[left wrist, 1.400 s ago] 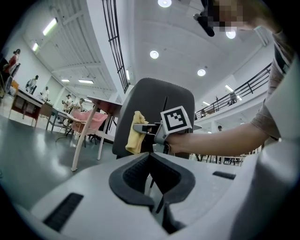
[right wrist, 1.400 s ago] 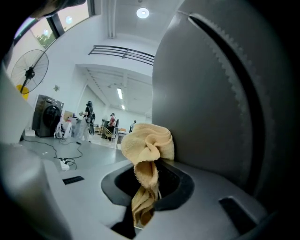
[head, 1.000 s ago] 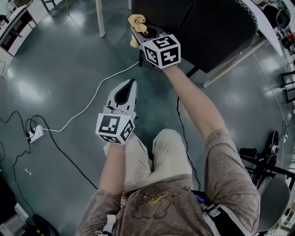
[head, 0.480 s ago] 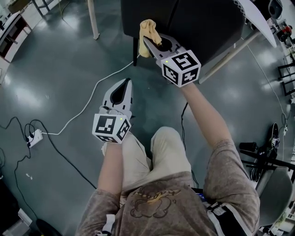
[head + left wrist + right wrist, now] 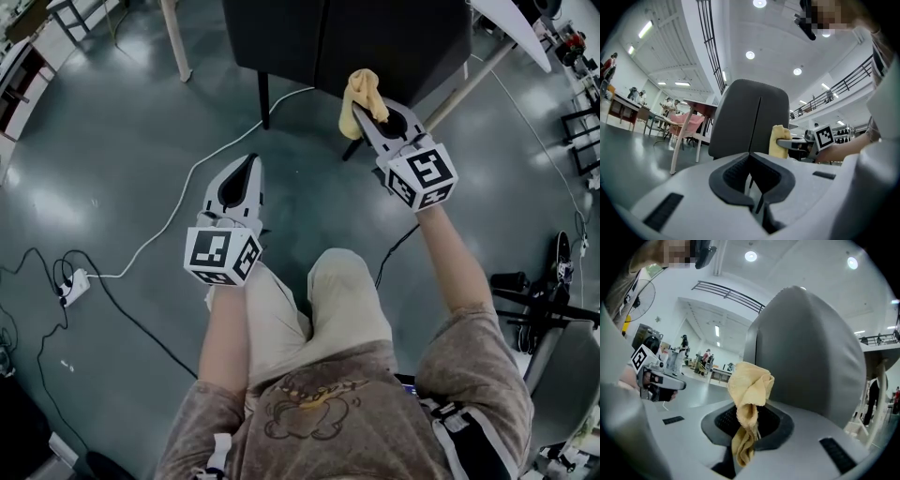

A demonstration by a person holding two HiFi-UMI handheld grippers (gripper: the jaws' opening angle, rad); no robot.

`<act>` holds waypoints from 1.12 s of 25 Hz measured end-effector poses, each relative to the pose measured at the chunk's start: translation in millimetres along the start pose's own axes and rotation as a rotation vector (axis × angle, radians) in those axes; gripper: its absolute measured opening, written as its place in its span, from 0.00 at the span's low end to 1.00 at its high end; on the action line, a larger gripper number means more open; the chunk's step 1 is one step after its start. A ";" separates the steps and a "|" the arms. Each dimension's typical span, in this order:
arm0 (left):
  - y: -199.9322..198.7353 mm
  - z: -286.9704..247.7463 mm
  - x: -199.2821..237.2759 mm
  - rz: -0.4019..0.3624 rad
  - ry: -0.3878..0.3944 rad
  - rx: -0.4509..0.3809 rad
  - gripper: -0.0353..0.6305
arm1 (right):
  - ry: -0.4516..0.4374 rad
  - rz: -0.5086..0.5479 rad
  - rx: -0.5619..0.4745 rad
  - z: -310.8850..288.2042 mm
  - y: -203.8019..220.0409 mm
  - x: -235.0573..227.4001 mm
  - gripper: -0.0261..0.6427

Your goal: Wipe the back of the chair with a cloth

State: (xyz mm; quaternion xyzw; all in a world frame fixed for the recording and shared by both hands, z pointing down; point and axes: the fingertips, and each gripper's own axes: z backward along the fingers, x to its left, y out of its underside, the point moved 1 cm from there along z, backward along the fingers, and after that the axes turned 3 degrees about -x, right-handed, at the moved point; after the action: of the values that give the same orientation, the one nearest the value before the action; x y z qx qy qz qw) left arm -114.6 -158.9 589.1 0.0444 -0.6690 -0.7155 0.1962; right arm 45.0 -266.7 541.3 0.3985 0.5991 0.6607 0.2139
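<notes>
Now, right claw (image 5: pixel 749 426): I read it as clenched on the crumpled yellow cloth (image 5: pixel 749 383). One fold is pinched between the dark ribbed pads, a bunched head stands above the jaws and a short tail hangs below.
Cloth position: in the head view the cloth (image 5: pixel 362 92) sits at the tip of my right claw (image 5: pixel 372 114), over the lower edge of the dark grey padded chair back (image 5: pixel 375 37). From the left gripper view the cloth (image 5: pixel 778 140) lies at the right side of the chair back (image 5: pixel 743 117). I cannot tell whether it actually touches.
Chair from the right gripper view: the chair back (image 5: pixel 811 357) fills the frame just behind the cloth, upright, with a vertical seam on its left part.
Left claw (image 5: pixel 757 194): jaws together with nothing between them, pointing at the chair back from lower down.
Left claw in the head view: my left claw (image 5: pixel 247 169) hangs over the glossy grey floor (image 5: pixel 112 141), well apart from the chair and to the left of the right claw.
Marker cubes: the black-and-white cube (image 5: pixel 422 173) rides behind the right jaws, and another (image 5: pixel 222 255) behind the left.
Floor: a white cable (image 5: pixel 178 211) runs to a white power strip (image 5: pixel 73 275).
</notes>
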 end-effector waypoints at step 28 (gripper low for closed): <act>4.5 -6.0 5.5 -0.007 0.003 0.017 0.06 | 0.233 -0.075 0.136 69.7 95.1 -53.1 0.14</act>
State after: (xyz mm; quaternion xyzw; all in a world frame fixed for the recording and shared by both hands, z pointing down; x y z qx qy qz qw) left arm -116.7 -166.5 594.0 0.0497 -0.6746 -0.7104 0.1943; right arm 149.5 -281.9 615.9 0.3100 0.6778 0.6519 0.1397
